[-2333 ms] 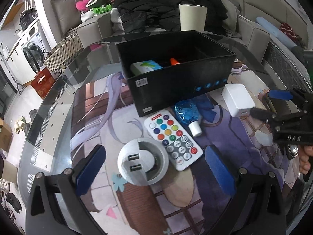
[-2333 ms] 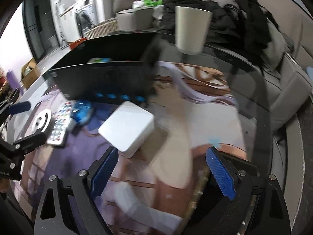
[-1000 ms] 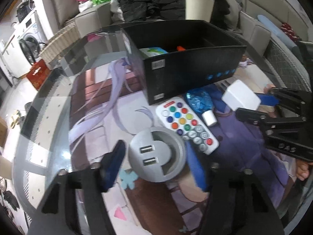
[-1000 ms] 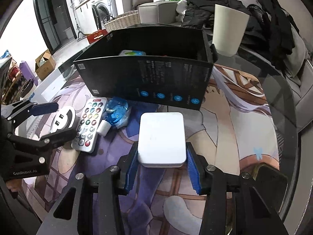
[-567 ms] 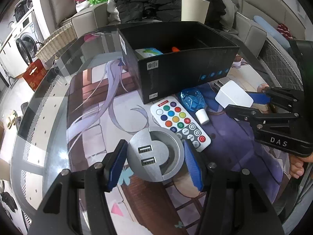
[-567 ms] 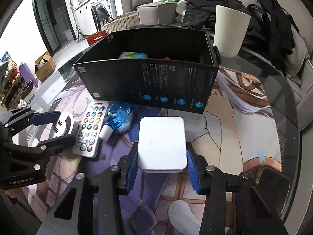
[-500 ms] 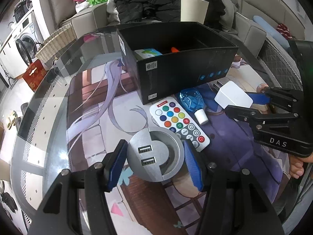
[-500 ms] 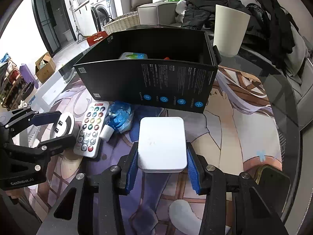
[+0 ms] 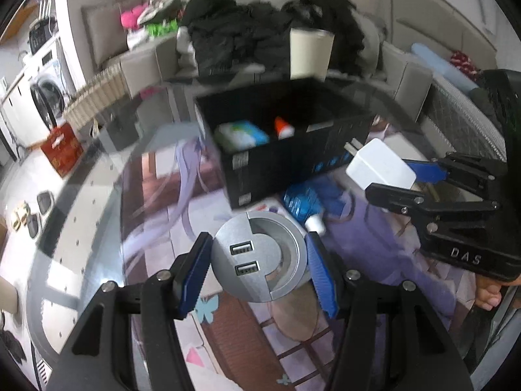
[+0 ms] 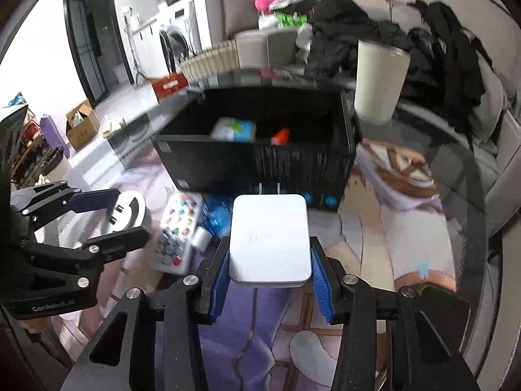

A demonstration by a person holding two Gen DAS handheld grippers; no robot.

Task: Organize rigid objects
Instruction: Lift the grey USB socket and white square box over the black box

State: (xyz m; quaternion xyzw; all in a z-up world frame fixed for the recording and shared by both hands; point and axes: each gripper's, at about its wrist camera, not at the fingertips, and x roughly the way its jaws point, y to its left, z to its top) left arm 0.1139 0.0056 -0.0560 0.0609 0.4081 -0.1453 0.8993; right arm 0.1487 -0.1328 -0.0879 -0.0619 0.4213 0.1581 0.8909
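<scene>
My left gripper (image 9: 259,267) is shut on a round silver USB hub (image 9: 260,255) and holds it above the table. My right gripper (image 10: 268,262) is shut on a flat white charger (image 10: 270,238) with two prongs facing away, also lifted; it shows in the left wrist view as a white block (image 9: 379,164). Ahead of both stands an open black box (image 10: 260,159) holding a green-and-blue pack (image 10: 234,130) and an orange-capped item (image 10: 280,135). A white remote with coloured buttons (image 10: 177,231) and a blue crumpled bottle (image 10: 216,218) lie in front of the box.
The round glass table (image 10: 456,169) covers a printed mat. A tall white cup (image 10: 379,81) stands behind the box on the right. A sofa piled with dark clothes (image 9: 260,32) lies beyond. A washing machine (image 9: 45,97) and wicker basket (image 9: 97,94) are far left.
Both grippers closed on their objects and have since risen with them, the hub and the charger now clear of the table. The box looks nearer and lower in both views.
</scene>
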